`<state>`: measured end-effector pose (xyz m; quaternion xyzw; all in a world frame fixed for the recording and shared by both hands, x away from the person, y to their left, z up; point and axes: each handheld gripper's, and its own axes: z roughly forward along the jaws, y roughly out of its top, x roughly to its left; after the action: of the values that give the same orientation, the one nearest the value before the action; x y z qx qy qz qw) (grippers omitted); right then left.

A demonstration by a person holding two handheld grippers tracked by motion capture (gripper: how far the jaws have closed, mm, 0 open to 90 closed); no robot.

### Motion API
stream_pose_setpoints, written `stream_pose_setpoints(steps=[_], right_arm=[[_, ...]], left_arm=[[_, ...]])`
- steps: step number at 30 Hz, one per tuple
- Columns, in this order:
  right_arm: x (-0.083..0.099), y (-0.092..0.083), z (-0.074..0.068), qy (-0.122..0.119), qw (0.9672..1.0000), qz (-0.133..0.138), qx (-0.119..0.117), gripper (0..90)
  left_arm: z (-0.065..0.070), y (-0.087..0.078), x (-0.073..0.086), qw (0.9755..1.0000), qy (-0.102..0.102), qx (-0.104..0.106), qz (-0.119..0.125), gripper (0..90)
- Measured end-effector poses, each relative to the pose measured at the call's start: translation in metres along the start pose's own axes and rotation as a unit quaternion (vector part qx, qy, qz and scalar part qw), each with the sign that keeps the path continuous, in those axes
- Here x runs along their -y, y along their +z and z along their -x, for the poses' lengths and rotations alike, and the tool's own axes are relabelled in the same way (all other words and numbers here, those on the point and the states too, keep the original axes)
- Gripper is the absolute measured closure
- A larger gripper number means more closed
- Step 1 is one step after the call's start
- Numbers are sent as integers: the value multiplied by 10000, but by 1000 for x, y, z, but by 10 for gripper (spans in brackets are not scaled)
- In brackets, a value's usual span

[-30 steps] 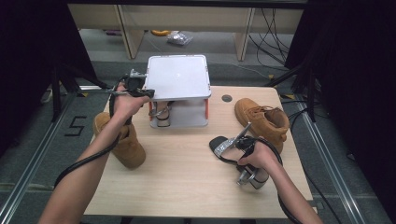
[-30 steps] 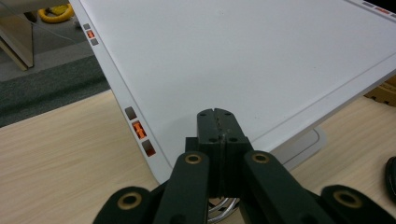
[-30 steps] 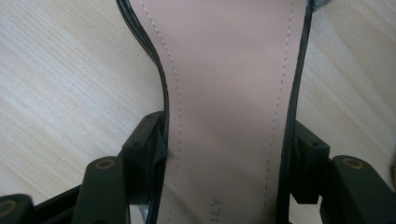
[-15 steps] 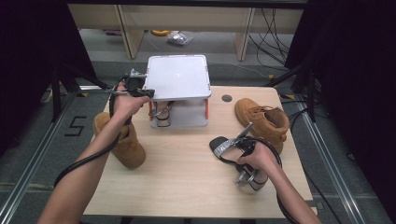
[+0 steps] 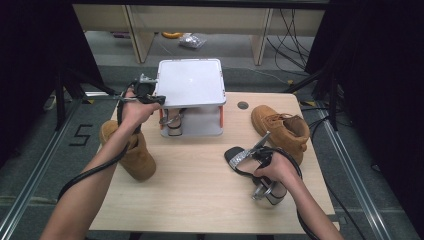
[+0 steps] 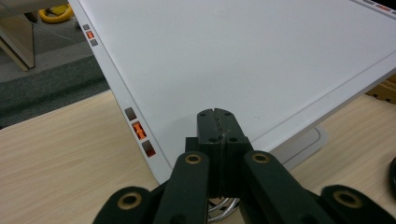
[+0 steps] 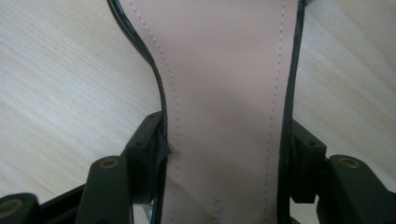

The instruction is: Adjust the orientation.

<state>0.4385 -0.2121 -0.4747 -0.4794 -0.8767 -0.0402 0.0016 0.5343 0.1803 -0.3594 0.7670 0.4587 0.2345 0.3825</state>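
nothing moved since before. two boots [image 5: 281,127], two sandals: one [image 5: 174,121] inside the rack [image 5: 190,82], one [image 7: 224,84] clamped by right gripper [image 7: 224,154]; left gripper [image 6: 218,122] is closed, empty.

Pale wooden table [image 5: 200,200] on grey floor [image 5: 30,150], black drapes at both sides, cables [image 5: 295,30] behind.

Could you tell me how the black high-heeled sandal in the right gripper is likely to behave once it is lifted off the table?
The sandal probably keeps its shape: the insole between the right gripper's jaws looks flat and stiff. Its thin straps likely flop. Held across the narrow sole, the silver heel may swing it downward, so it could pivot in the grip.
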Motion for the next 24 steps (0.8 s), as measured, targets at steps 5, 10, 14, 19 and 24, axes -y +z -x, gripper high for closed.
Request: stream_pose_setpoints(steps=[5,10,14,19,24], right_arm=[[-6,-4,8,-748,9970,164,105,392],[-6,-17,3,-87,9999,141,4,388],[-7,-11,4,-290,9996,-18,-40,409],[-9,-10,6,-370,9992,-98,-60,415],[-11,-11,5,-299,9994,-147,-101,435]], left_arm=[[0,0,0,10000,-5,15,13,898],[1,1,0,10000,-70,-1,58,898],[0,0,0,10000,1,14,10,898],[1,1,-1,10000,15,-4,6,898],[-1,0,0,10000,12,23,12,898]])
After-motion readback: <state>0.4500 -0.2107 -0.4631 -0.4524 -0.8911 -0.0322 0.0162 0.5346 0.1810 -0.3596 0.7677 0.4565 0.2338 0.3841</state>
